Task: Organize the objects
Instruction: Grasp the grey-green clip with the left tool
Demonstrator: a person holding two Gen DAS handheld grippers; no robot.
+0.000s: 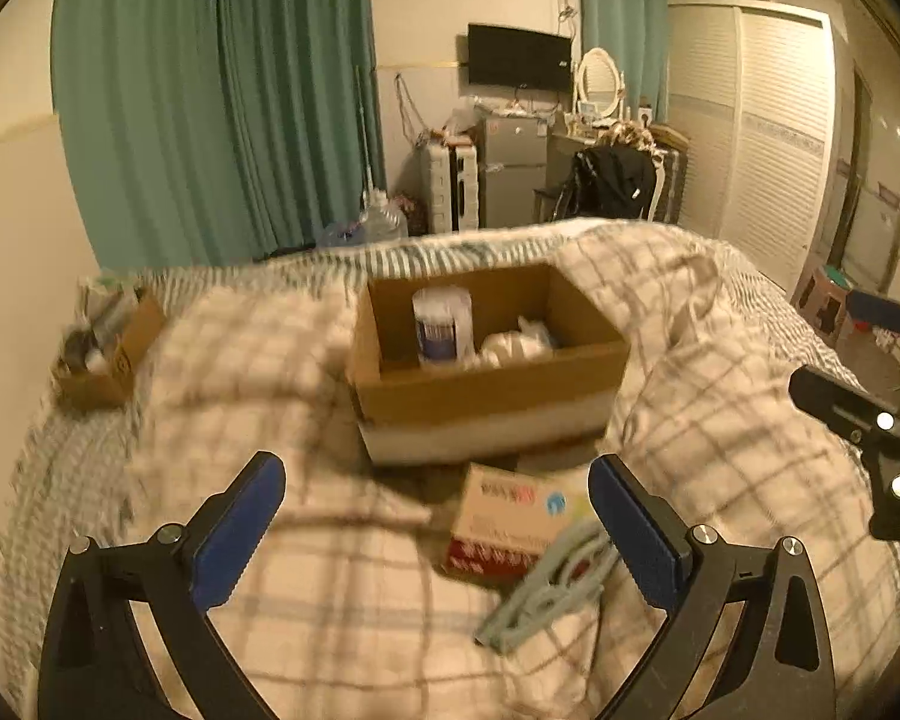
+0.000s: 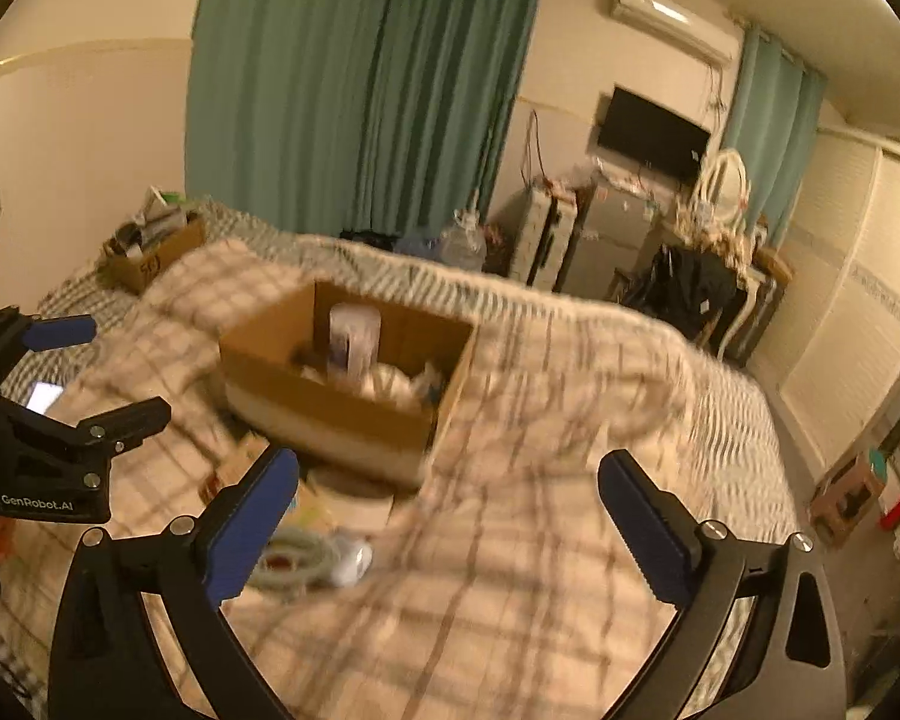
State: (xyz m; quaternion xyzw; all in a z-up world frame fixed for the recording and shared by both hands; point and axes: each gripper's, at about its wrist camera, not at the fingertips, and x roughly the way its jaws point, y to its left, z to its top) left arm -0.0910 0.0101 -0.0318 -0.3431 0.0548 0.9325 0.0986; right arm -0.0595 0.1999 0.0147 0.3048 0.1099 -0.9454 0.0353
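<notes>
An open cardboard box (image 1: 486, 396) sits on the plaid quilt in the middle of the bed; it shows in the right wrist view too (image 2: 336, 414). Inside stand a white and blue container (image 1: 442, 324) and crumpled white items (image 1: 519, 345). In front of the box lie a small pink and white carton (image 1: 504, 525) and a pale green clothes peg (image 1: 549, 588). My left gripper (image 1: 437, 525) is open and empty just above them. My right gripper (image 2: 450, 522) is open and empty over the quilt, right of a coiled white cable (image 2: 312, 558).
A second cardboard box (image 1: 105, 354) full of items sits at the bed's far left corner. A lit phone (image 2: 45, 397) lies on the bed at the left. Green curtains (image 1: 210, 102), a fridge, a dresser and a white wardrobe stand beyond the bed.
</notes>
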